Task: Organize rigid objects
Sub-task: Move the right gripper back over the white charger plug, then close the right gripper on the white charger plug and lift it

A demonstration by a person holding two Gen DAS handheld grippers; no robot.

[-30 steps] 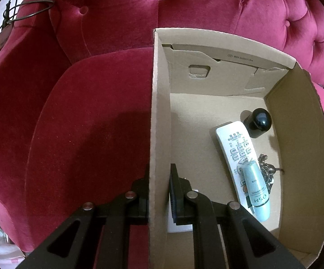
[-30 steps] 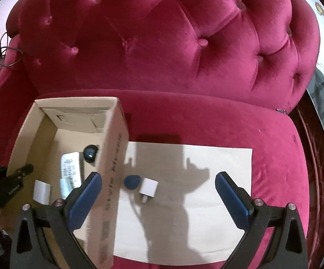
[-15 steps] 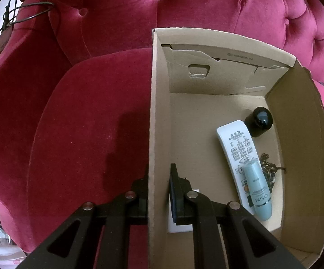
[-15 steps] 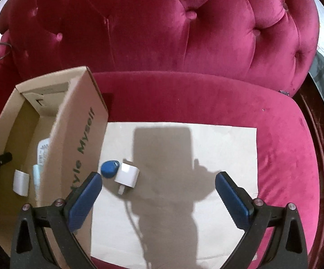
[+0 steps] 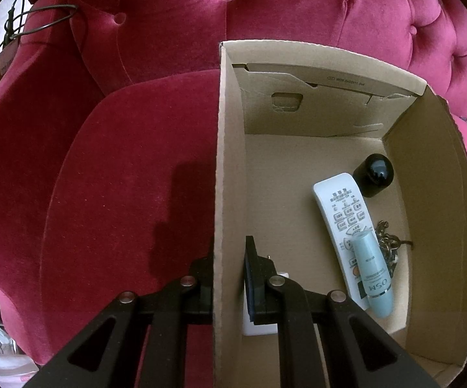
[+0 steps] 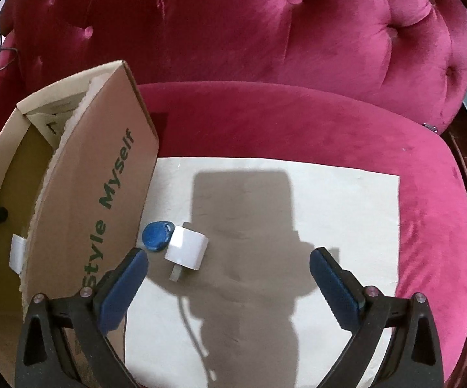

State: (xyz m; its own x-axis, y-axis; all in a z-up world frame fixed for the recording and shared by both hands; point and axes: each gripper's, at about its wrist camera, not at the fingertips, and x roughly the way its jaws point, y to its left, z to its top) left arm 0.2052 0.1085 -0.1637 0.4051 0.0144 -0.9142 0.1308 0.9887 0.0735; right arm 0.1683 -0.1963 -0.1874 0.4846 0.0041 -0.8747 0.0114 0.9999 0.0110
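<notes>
While looking along the left claw (image 5: 230,258), finding it narrowed onto the left wall of the cardboard box (image 5: 230,168), one finger outside against the red sofa (image 5: 120,177), the other inside. Bracing the box, apparently, for more drop-offs. Already lying on the box floor: a white remote (image 5: 342,213), a pale blue tube (image 5: 371,274) resting across its near end, a black round cap (image 5: 374,174) just beyond its far end, a bunch of keys (image 5: 390,242) beside the tube, and a white block (image 5: 259,326) partly hidden under the inner finger.

Turning to the right wrist view, seeing the right claw (image 6: 228,254) spread wide and gripping nothing, hanging over a white sheet (image 6: 346,200) on the sofa seat. Waiting there just outside the box wall: a blue key fob (image 6: 157,237) touching a white plug adapter (image 6: 186,249), both lying nearer the left finger than the middle of the gap.

Judging the step in hand: reaching for one of the last two loose things. Calling next for shifting the open claw left and down to straddle the adapter squarely, closing across its flat sides without nudging the fob, then lifting it over the wall into the box.
</notes>
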